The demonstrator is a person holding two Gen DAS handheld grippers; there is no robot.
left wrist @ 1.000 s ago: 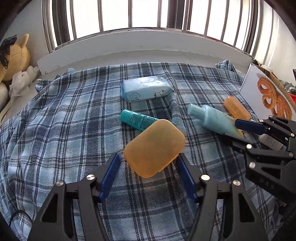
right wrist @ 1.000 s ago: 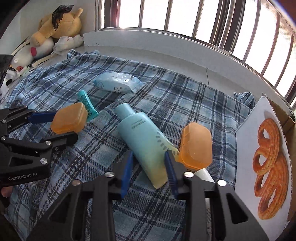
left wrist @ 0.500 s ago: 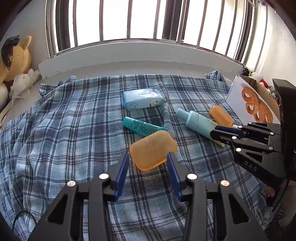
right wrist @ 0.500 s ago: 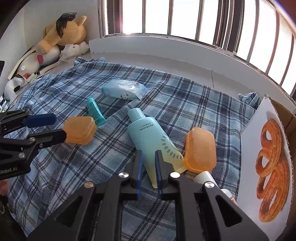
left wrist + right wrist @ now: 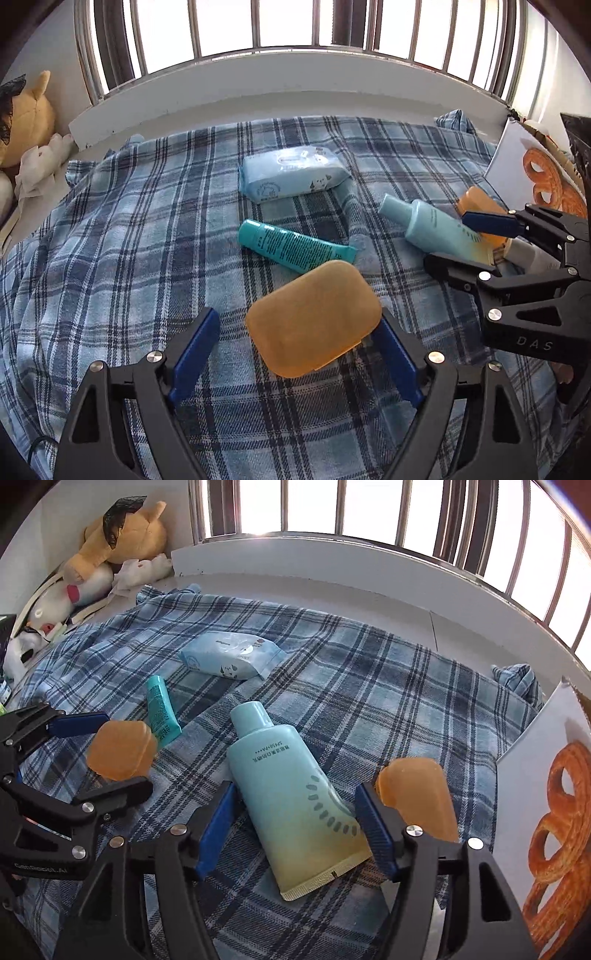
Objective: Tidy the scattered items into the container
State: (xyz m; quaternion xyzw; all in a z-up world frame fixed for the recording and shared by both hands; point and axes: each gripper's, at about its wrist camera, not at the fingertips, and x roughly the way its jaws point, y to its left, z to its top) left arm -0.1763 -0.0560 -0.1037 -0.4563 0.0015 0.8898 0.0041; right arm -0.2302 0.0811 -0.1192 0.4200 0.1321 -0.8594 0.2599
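The left claw (image 5: pixel 299 339) stands with its blue fingers apart around an orange soap case (image 5: pixel 314 317), which touches the right finger only. The right claw (image 5: pixel 295 823), also spread wide, straddles the lower end of the pale blue bottle (image 5: pixel 291 794) without touching it. Only the right wrist view shows the second orange case (image 5: pixel 417 794) just outside its right finger. Farther on the plaid blanket (image 5: pixel 129 229) lie a teal tube (image 5: pixel 295 247) and a wipes pack (image 5: pixel 291 177). The cardboard box (image 5: pixel 546 794) stands at the blanket's right edge.
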